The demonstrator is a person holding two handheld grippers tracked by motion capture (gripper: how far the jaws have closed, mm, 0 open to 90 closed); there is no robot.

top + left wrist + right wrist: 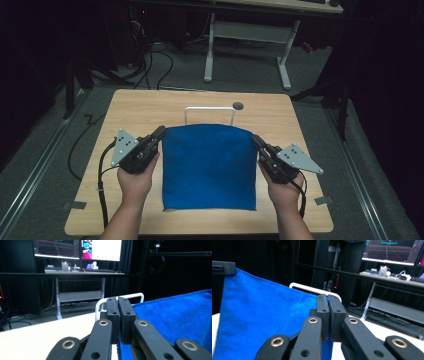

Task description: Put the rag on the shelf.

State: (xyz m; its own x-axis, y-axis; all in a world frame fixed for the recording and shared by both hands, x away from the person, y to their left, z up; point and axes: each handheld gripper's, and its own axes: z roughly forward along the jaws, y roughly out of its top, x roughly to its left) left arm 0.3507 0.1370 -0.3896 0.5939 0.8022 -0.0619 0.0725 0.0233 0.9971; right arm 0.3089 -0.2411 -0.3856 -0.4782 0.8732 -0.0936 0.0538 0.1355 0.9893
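Observation:
A blue cloth (209, 167) lies spread over the middle of the wooden table (145, 107), its far edge raised in front of a white wire frame (209, 109). My left gripper (160, 133) is shut on the cloth's far left corner, and my right gripper (255, 139) is shut on the far right corner. In the left gripper view the jaws (117, 302) are pressed together, with the blue cloth (175, 312) stretching off to the right and the white frame (122, 296) behind. In the right gripper view the jaws (328, 298) pinch the cloth (262, 312) in front of the frame (304, 288).
A small dark round hole (238, 105) sits near the table's far edge. Beyond the table stands a desk with white legs (245, 45), with monitors (77, 248) on it. Cables (150, 65) lie on the floor at the far left.

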